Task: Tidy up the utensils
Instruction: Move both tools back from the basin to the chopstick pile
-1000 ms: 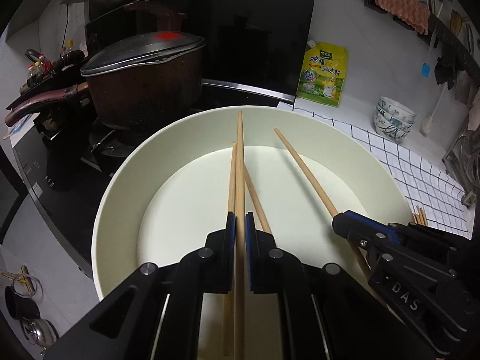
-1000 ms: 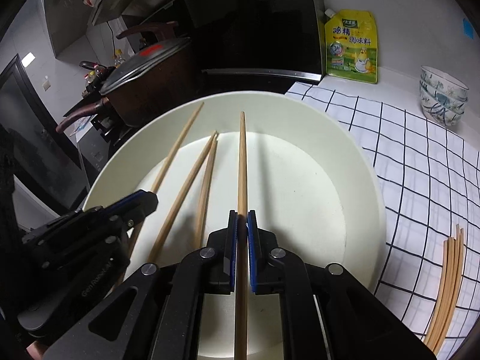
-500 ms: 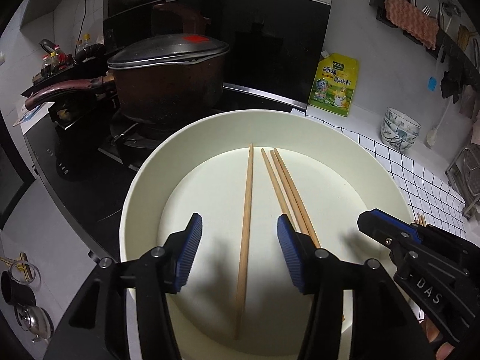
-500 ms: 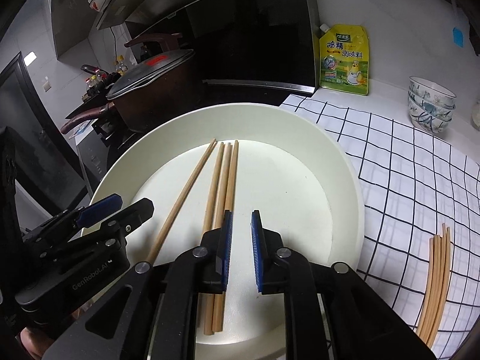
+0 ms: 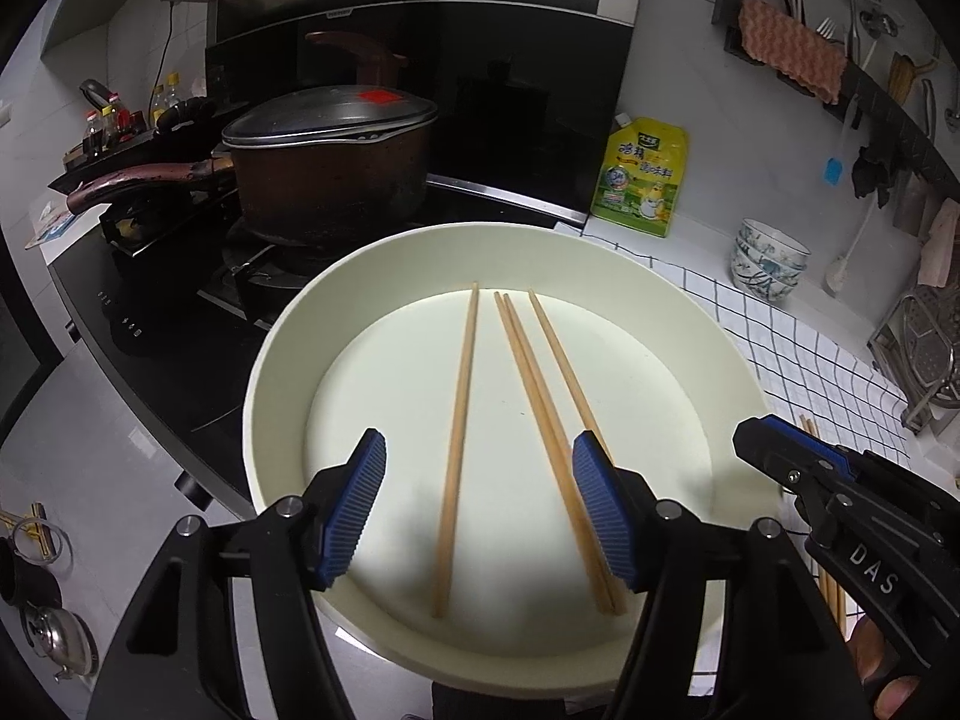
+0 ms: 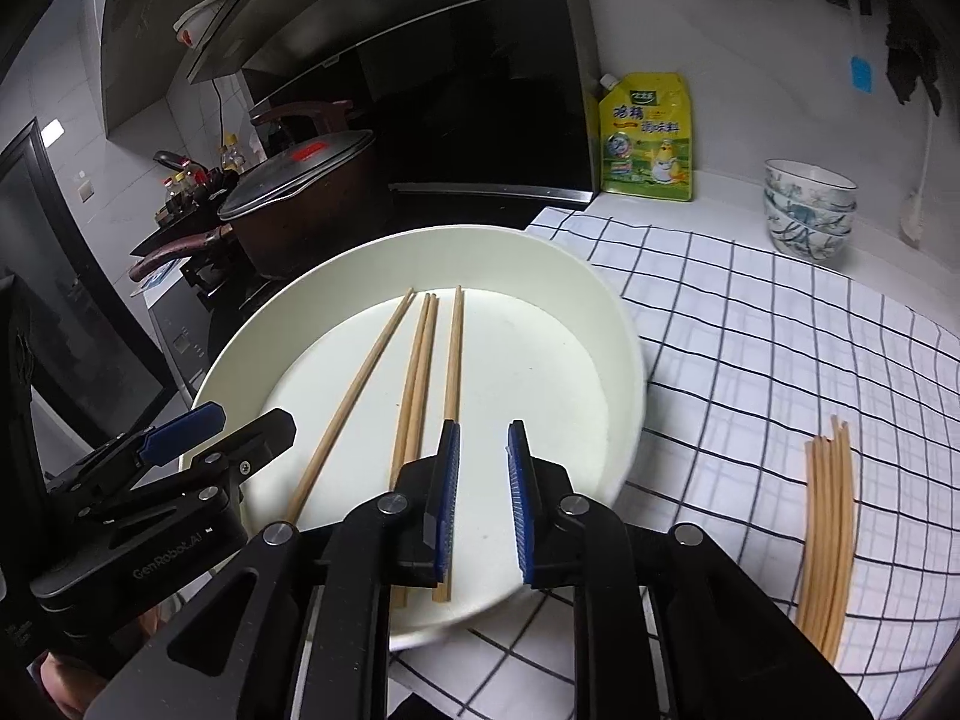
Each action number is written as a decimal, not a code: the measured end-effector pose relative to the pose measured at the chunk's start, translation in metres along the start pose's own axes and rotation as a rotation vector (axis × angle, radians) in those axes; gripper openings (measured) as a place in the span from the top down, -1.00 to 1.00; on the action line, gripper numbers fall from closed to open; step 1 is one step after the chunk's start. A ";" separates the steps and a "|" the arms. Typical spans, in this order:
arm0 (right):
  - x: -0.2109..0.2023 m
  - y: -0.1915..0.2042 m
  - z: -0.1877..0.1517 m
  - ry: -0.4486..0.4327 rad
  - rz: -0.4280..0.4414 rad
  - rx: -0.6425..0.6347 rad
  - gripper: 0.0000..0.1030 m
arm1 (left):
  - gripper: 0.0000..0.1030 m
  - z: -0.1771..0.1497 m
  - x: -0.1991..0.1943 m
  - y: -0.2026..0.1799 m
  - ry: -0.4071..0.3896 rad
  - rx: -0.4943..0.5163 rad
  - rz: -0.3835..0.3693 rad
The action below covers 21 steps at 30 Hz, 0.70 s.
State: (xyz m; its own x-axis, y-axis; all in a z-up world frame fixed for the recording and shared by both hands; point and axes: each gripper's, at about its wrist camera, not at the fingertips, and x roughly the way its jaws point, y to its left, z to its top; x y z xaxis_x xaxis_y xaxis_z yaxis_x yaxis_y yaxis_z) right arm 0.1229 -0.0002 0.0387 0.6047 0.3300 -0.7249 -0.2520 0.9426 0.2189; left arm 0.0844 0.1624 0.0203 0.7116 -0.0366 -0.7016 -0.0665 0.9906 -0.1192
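Several wooden chopsticks lie side by side in a large white plate, roughly parallel and pointing away from me. My left gripper hovers over the plate's near half. Its jaws are opening wide, and one chopstick lies on the plate below the gap, untouched. In the right wrist view my right gripper hangs over the plate. Its jaws are opening a little with nothing between them, and the nearest chopstick runs just under its left finger. A loose bundle of chopsticks lies on the checked cloth.
A brown lidded pot sits on the black stove behind the plate. A yellow pouch and stacked bowls stand at the back wall. A metal rack is at the right, and utensils hang on the wall above it.
Both grippers have let go of the chopstick each was shut on, and these now lie in the plate. Both have drawn back and up; the left jaws spread wide, the right only slightly.
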 end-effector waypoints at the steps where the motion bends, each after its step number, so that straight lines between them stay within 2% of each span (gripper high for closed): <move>1: -0.004 -0.002 -0.002 -0.005 -0.005 0.003 0.64 | -0.30 -0.001 -0.002 -0.003 -0.003 0.002 -0.004; 3: -0.012 -0.007 -0.005 -0.016 -0.018 0.008 0.58 | -0.36 -0.003 -0.007 -0.009 -0.009 0.008 -0.014; 10: -0.043 -0.026 -0.020 -0.058 -0.085 0.005 0.51 | -0.38 -0.012 -0.018 -0.036 -0.008 0.046 -0.043; 13: -0.056 -0.036 -0.027 -0.072 -0.098 0.014 0.46 | -0.46 -0.016 -0.022 -0.047 -0.013 0.052 -0.051; 19: -0.078 -0.060 -0.045 -0.083 -0.130 0.032 0.32 | -0.54 -0.029 -0.029 -0.070 -0.006 0.063 -0.070; 21: -0.084 -0.070 -0.051 -0.085 -0.144 0.043 0.20 | -0.58 -0.033 -0.031 -0.079 -0.004 0.069 -0.081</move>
State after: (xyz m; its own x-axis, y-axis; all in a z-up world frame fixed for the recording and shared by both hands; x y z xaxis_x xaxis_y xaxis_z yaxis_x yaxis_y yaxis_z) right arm 0.0512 -0.0966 0.0508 0.6946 0.1924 -0.6932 -0.1267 0.9812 0.1454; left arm 0.0447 0.0805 0.0282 0.7152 -0.1168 -0.6891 0.0394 0.9911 -0.1271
